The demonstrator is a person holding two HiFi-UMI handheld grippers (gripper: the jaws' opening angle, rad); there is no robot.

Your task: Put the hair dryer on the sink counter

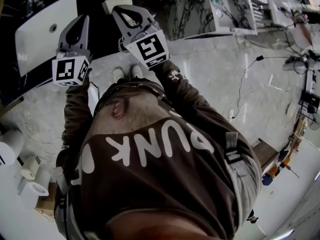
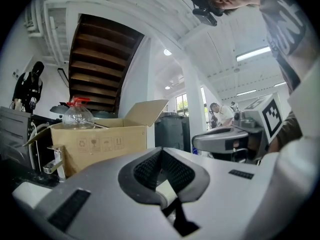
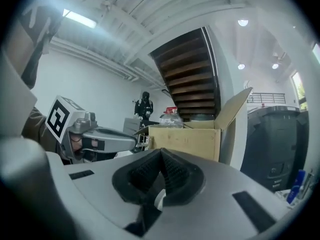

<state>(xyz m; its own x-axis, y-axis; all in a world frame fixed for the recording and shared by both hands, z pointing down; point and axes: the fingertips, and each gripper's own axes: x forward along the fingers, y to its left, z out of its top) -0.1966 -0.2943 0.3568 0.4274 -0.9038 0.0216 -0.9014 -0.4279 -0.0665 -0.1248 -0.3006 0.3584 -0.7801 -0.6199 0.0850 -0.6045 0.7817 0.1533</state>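
Hair dryer is not showing in any view, so I cannot tell where it is lying relative to the tongs. At the upper left of the head view the left tongs [image 1: 79, 24] and the right tongs [image 1: 122, 11] are being held side by side, just right of the white sink desk [image 1: 35, 39], each with its jaws pressing together on nothing. Both are facing a cardboard box [image 2: 100, 139] sitting at the middle left of the left gripper view.

White "PUNK" lettering across the person's brown shirt [image 1: 165, 184]
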